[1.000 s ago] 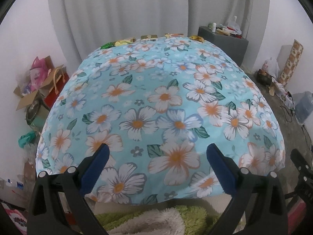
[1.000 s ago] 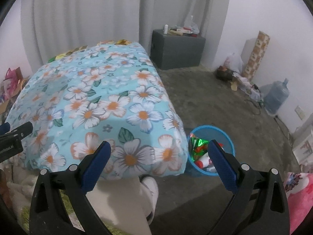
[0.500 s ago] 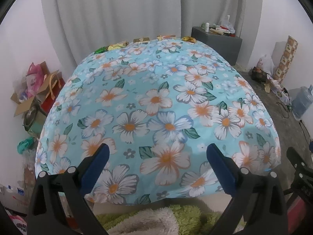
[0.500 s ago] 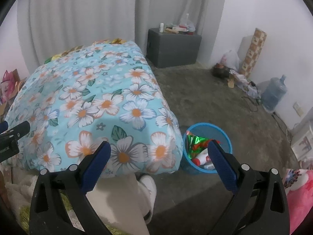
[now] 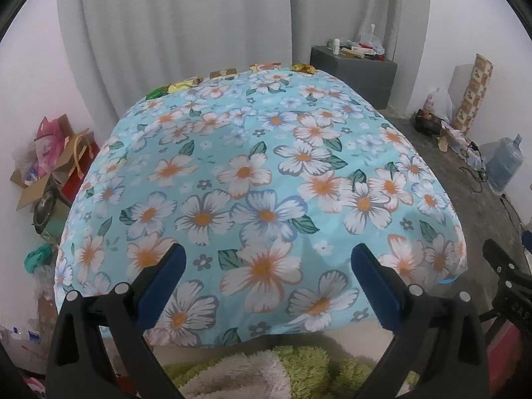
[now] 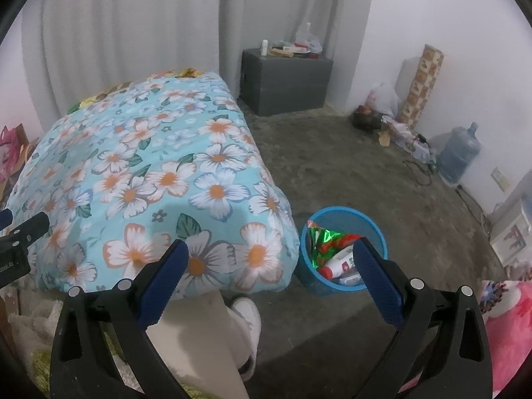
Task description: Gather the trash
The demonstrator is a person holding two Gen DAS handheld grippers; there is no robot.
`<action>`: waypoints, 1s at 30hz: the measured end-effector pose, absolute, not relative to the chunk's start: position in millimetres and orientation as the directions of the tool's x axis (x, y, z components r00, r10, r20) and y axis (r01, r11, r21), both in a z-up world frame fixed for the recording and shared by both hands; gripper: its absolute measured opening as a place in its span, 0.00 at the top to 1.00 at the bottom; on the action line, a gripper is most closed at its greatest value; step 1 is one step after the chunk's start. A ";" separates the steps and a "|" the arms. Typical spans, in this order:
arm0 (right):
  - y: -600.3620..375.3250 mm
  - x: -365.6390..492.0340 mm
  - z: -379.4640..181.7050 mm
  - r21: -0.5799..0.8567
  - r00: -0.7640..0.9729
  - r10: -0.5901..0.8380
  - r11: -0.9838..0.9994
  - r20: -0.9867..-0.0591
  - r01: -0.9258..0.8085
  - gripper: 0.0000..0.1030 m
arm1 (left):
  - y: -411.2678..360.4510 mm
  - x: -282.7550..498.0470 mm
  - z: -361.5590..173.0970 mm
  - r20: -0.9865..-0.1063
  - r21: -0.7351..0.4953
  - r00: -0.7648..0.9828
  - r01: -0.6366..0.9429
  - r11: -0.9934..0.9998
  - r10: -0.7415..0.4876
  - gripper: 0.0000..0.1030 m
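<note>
- Right now the left gripper [image 5: 266,259] hangs above the near edge of the table, its blue-padded fingers [image 5: 163,279] spread wide with nothing between them.
- Likewise the right gripper [image 6: 271,259] is spread wide and empty, held over the table's near right corner and the floor beside it.
- Covering the table is a light blue floral tablecloth [image 5: 259,173], printed with white and orange flowers; it drapes over the edges.
- Along the far edge of the table, by the white curtain [image 5: 186,16], lies a row of trash: a green wrapper [image 5: 156,92], a yellow wrapper [image 5: 184,83], a small brown box [image 5: 223,73], an orange-and-white packet [image 5: 265,66] and a crumpled gold wrapper [image 5: 303,67].
- These pieces sit well apart from both grippers, on the side of the table opposite them.
- On the concrete floor just beside the table's near right corner stands a blue bin [image 6: 342,219].
- Inside the bin are a shiny green wrapper [image 6: 321,237], something red, and a white bottle with red print; what else lies in it I cannot tell.
- Against the back wall stands a grey cabinet [image 6: 286,79] with small clutter on top.
- Further right, near the wall, is a large water jug [image 6: 459,153].
- Below the right gripper a white shoe [image 6: 247,312] shows on the floor.
</note>
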State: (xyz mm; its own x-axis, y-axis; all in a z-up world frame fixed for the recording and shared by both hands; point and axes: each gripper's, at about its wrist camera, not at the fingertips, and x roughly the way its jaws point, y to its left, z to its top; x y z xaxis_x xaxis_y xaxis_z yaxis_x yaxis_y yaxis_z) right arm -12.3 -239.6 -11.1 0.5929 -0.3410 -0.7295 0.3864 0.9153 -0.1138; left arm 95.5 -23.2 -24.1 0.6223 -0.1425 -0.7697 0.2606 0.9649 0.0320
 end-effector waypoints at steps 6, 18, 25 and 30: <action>-240.8 -13.1 -8.9 -0.112 0.595 -0.346 0.913 -0.726 0.393 0.08 | -28.4 92.9 -20.2 -0.760 0.022 0.628 0.284 0.959 -0.169 0.05; -246.5 -19.0 -1.5 -0.108 0.601 -0.355 0.907 -0.716 0.408 0.08 | -40.1 90.8 -14.0 -0.753 -0.001 0.625 0.312 0.950 -0.206 0.05; -250.2 -20.9 0.0 -0.106 0.600 -0.358 0.904 -0.715 0.414 0.08 | -43.7 89.3 -12.6 -0.752 0.000 0.625 0.318 0.948 -0.210 0.05; -251.6 -22.0 0.1 -0.102 0.600 -0.359 0.903 -0.715 0.418 0.08 | -44.3 88.8 -12.5 -0.751 0.001 0.626 0.317 0.948 -0.209 0.05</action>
